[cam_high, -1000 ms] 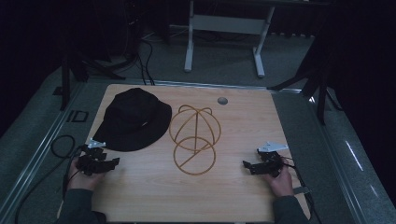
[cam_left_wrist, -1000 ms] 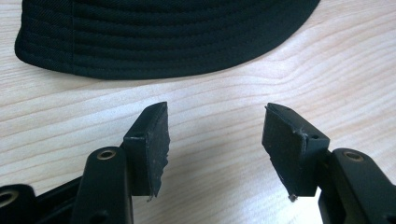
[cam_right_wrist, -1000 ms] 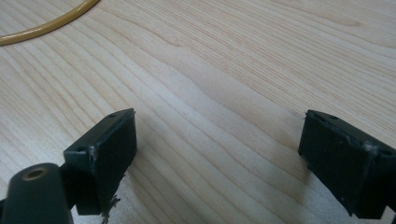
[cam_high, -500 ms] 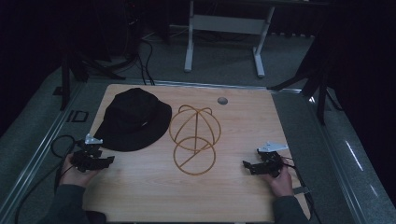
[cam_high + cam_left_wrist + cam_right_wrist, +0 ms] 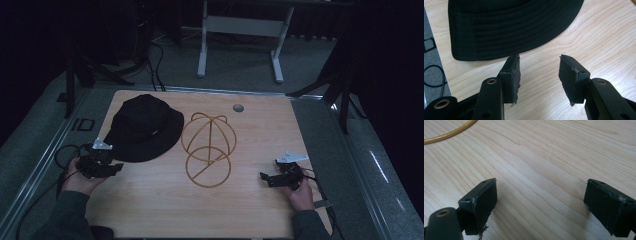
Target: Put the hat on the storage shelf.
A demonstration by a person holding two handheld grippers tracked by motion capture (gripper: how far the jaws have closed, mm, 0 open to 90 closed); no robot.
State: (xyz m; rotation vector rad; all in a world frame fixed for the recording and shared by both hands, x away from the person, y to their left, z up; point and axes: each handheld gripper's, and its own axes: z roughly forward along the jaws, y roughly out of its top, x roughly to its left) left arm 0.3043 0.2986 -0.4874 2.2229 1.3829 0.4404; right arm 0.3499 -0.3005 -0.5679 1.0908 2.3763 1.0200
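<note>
Two pairs of tongs are sitting low over the desk, and both are standing open with nothing between their jaws. Going from the left, the left tongs are hovering just off the near-left rim of the black bucket hat; the left gripper view is showing the hat's stitched brim lying flat right ahead of the jaw tips, near but not touching. To take it well, the person is probably needing to slide one jaw under the brim edge and the other over it, biting only the cloth and keeping the pads level with the wood so the fabric is not bunching. Further right, the yellow wire hat frame is standing between the hat and the right tongs, which are gaping wider and resting well apart from the hat, with only a curve of the frame's base ring showing ahead of them.
</note>
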